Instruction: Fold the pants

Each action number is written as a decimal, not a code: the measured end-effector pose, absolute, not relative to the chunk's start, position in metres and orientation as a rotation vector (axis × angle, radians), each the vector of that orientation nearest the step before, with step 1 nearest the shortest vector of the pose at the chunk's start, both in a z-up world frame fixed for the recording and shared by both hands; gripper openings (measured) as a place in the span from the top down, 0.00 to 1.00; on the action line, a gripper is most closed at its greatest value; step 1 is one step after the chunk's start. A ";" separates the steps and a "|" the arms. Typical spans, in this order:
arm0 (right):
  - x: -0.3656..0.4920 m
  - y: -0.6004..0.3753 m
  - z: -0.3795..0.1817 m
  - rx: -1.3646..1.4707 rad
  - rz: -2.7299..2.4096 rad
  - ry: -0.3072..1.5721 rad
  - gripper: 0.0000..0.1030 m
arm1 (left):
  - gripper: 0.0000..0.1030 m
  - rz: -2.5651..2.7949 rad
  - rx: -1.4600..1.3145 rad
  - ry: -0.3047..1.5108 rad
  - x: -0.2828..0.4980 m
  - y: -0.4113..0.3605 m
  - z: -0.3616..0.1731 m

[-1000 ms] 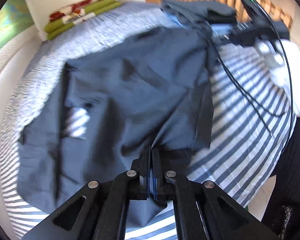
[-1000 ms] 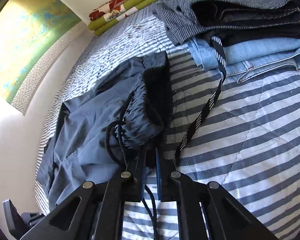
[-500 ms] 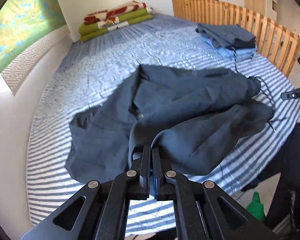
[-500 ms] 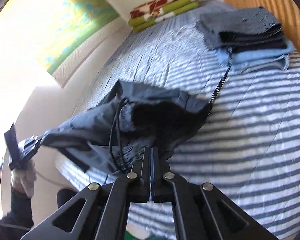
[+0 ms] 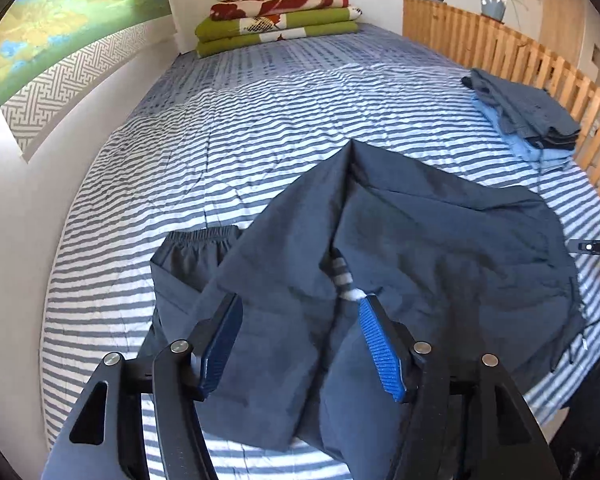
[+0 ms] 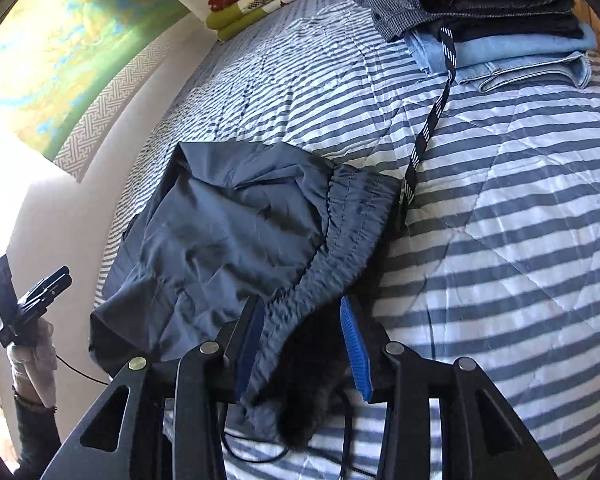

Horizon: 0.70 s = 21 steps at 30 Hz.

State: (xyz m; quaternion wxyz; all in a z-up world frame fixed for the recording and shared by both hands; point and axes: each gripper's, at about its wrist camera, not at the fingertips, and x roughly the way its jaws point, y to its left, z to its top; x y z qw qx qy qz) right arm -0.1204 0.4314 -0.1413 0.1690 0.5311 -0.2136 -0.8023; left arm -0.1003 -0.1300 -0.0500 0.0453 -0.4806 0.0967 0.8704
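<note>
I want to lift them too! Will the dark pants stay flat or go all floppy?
Probably floppy: the pants lie in soft creases on the bed. Likely light and a bit slippery, since the thin fabric looks shiny by the waistband.

Dark navy pants [image 5: 400, 248], thin wrinkled fabric, lie spread and rumpled on the striped bed [image 5: 260, 120] along its near edge. Elastic waistband [image 6: 340, 240], gathered, with a black drawstring, sits toward the near right corner. Legs overlap loosely, one elastic cuff [image 5: 198, 238] showing left.

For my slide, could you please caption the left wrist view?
Open left gripper above dark pants spread on a striped bed.
</note>
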 end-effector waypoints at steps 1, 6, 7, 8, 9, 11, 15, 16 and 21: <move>-0.128 0.429 -0.145 1.519 -2.294 -0.600 0.65 | 0.32 2.640 -1.502 0.302 -0.116 -0.127 -0.061; -0.157 0.418 -0.158 1.553 -2.278 -0.584 0.88 | 0.33 2.566 -1.663 0.478 -0.174 -0.103 -0.135; -0.161 0.416 -0.159 1.565 -2.280 -0.553 0.94 | 0.51 2.562 -1.687 0.546 -0.179 -0.101 -0.148; -0.163 0.415 -0.157 1.566 -2.294 -0.525 0.99 | 0.95 2.545 -1.724 0.574 -0.183 -0.102 -0.158; -0.164 0.415 -0.154 1.553 -2.315 -0.504 1.00 | 0.96 2.536 -1.752 0.556 -0.187 -0.104 -0.166; -0.166 0.420 -0.142 1.505 -2.363 -0.475 1.00 | 0.99 2.591 -1.716 0.528 -0.191 -0.116 -0.160; -0.175 0.438 -0.109 1.396 -2.426 -0.512 1.00 | 0.99 2.702 -1.632 0.483 -0.197 -0.141 -0.122; -0.177 0.442 -0.103 1.391 -2.420 -0.522 1.00 | 0.99 2.722 -1.615 0.497 -0.200 -0.146 -0.113; -0.191 0.439 -0.111 1.499 -2.409 -0.395 0.66 | 0.99 2.782 -1.602 0.494 -0.219 -0.177 -0.084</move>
